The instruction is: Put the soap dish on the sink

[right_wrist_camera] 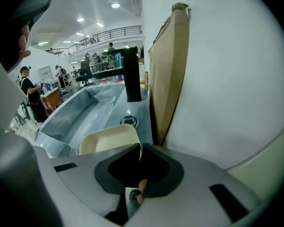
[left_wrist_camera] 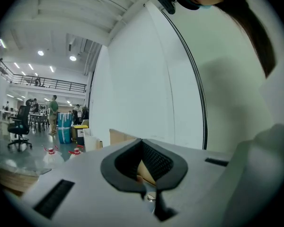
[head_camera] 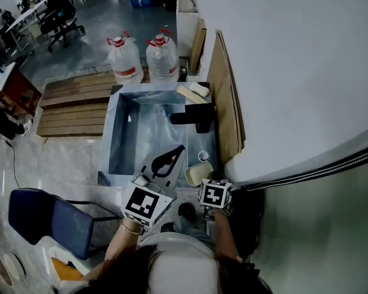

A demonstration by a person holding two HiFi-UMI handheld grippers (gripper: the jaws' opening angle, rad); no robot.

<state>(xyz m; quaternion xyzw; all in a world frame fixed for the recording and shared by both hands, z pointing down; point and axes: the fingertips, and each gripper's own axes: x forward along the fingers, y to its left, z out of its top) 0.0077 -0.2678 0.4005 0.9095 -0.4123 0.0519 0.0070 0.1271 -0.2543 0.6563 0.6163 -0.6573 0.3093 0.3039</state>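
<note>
The cream soap dish (head_camera: 195, 173) (right_wrist_camera: 109, 138) rests on the near right corner of the steel sink (head_camera: 112, 133) (right_wrist_camera: 80, 112), beside a small round knob (right_wrist_camera: 128, 121). My right gripper (head_camera: 203, 180) (right_wrist_camera: 140, 148) is at the dish's near rim. Its jaws are shut on that rim's thin edge. My left gripper (head_camera: 170, 156) (left_wrist_camera: 142, 141) hovers over the sink's near edge, left of the dish. It points up toward the wall, and its jaws are shut with nothing between them.
A black faucet (head_camera: 196, 116) (right_wrist_camera: 131, 77) stands on the sink's right side. A wooden holder with soap (head_camera: 195, 91) lies at the far right corner. A cardboard panel (head_camera: 224, 97) (right_wrist_camera: 168, 70) leans against the white wall. Two water bottles (head_camera: 144, 57) stand behind the sink; a blue chair (head_camera: 43, 216) is near left.
</note>
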